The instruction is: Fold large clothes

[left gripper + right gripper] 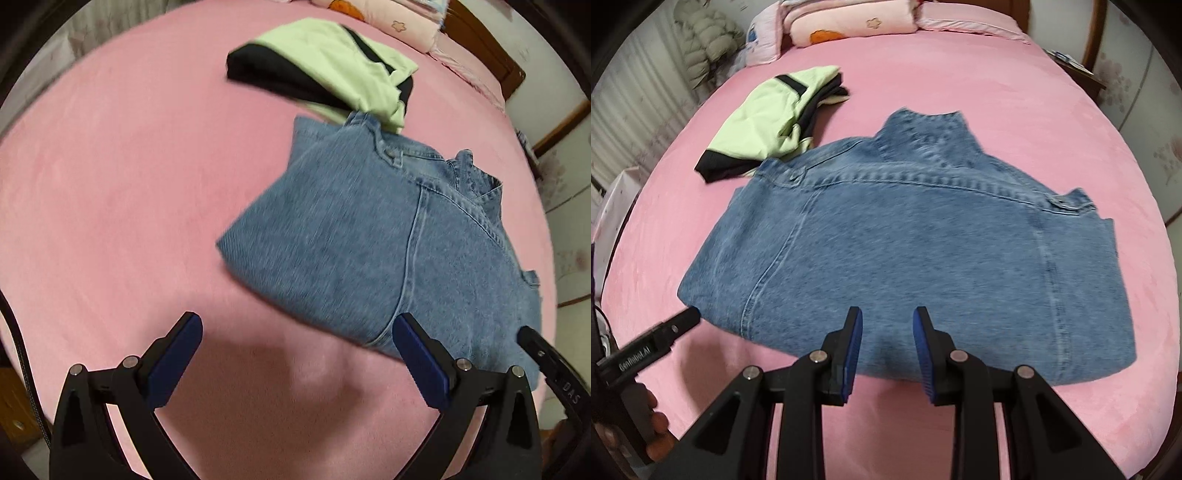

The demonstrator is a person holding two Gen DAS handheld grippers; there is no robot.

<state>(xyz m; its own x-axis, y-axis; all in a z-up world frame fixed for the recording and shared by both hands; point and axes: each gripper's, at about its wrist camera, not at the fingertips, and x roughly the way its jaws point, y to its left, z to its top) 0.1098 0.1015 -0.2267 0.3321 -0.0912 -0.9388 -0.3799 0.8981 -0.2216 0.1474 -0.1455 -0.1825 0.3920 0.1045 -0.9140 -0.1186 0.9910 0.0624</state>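
- My left gripper [297, 330] – jaws spread wide, nothing btwn them, hovering over the pink bed sheet [110, 206] just off the near-left corner of the garment.
- My right gripper [887, 325] – blue pads part-way apart w/ a clear gap, not pinching anything; it sits over the near edge of the garment, empty as far as I can see.
- Folded blue denim jacket [905, 258] – lies flat on the sheet, mid-bed, back side up w/ the stitched seams showing, collar end pointing away from me toward the pillows.
- Folded light-green and black garment [768, 122] – lies beyond the jacket's far-left corner; edges touch or overlap there, can't tell which.
- Pink pillows w/ flower and orange print [849, 26] – at the head of the bed, well apart from the jacket.
- Right-wrist view: left gripper's black finger enters from the left, tip just beside the jacket's near-left corner; fingers of a hand [655, 421] show under it.
- Both views slightly motion-blurred.
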